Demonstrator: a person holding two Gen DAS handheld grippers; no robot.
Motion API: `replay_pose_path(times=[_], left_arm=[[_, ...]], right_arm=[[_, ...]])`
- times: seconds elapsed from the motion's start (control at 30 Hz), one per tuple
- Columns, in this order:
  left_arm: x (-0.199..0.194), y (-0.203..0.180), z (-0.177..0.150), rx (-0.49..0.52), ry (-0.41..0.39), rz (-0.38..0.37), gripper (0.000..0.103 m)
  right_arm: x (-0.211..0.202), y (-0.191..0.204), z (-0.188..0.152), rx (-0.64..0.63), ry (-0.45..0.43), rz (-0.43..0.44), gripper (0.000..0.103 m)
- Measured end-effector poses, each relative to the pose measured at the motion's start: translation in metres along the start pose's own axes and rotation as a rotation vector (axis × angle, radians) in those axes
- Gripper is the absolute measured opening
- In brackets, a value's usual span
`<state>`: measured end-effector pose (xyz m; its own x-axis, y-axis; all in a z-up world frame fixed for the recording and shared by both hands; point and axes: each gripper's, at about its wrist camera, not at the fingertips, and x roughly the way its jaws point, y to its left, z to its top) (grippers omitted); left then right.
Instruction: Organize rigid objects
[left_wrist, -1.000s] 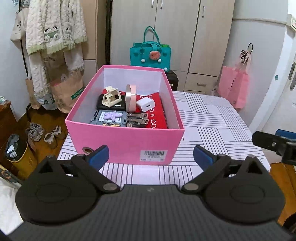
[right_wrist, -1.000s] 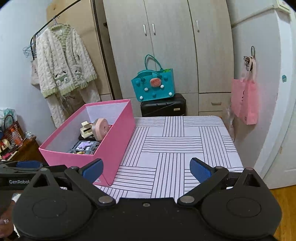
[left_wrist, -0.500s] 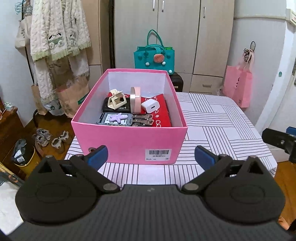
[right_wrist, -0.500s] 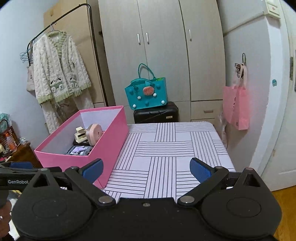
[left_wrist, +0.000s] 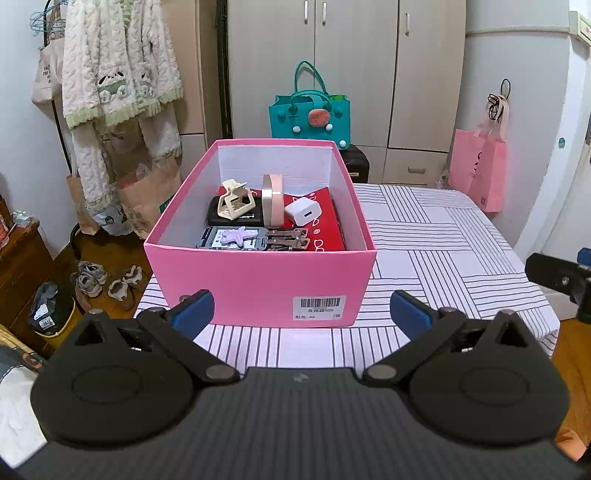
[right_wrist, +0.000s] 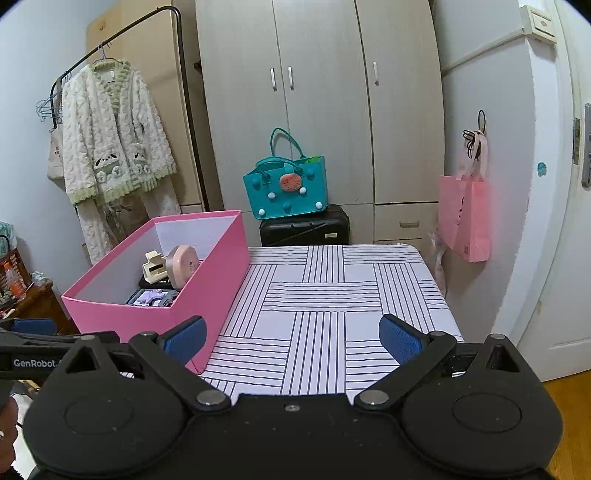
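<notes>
A pink box (left_wrist: 258, 280) stands on the striped table (left_wrist: 436, 236); it also shows in the right wrist view (right_wrist: 207, 291). Inside lie a cream hair clip (left_wrist: 236, 199), a round pink case (left_wrist: 272, 201) on edge, a white charger (left_wrist: 303, 211), keys (left_wrist: 288, 238), a purple star piece (left_wrist: 236, 236) and a red pouch (left_wrist: 325, 221). My left gripper (left_wrist: 301, 312) is open and empty, in front of the box. My right gripper (right_wrist: 291, 338) is open and empty, over the table's near edge, right of the box.
A teal bag (right_wrist: 286, 188) sits on a black case (right_wrist: 304, 225) behind the table, before wardrobe doors. A pink bag (right_wrist: 465, 218) hangs at the right. A robe (right_wrist: 114, 144) hangs on a rack at the left. Shoes (left_wrist: 107, 280) lie on the floor.
Both grippers have pulled back and risen from the table, so the box looks farther away. Both stay open and empty. The box contents have not moved.
</notes>
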<state>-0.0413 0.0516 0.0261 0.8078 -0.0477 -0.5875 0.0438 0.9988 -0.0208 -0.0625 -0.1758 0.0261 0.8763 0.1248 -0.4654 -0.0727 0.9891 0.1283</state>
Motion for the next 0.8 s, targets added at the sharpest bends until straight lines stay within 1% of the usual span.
replay_pose_path(times=[0.17,0.8], left_arm=[[0.0041,-0.0018,-0.0003,0.012,0.008,0.012,0.103],[-0.0005,-0.0056,-0.0009,0.034,-0.02,0.016,0.103]], right_arm=[[0.0016,-0.0005,-0.0017,0.001,0.0,-0.012,0.101],[0.0065,-0.0035,-0.0029,0.007,0.013,-0.015,0.101]])
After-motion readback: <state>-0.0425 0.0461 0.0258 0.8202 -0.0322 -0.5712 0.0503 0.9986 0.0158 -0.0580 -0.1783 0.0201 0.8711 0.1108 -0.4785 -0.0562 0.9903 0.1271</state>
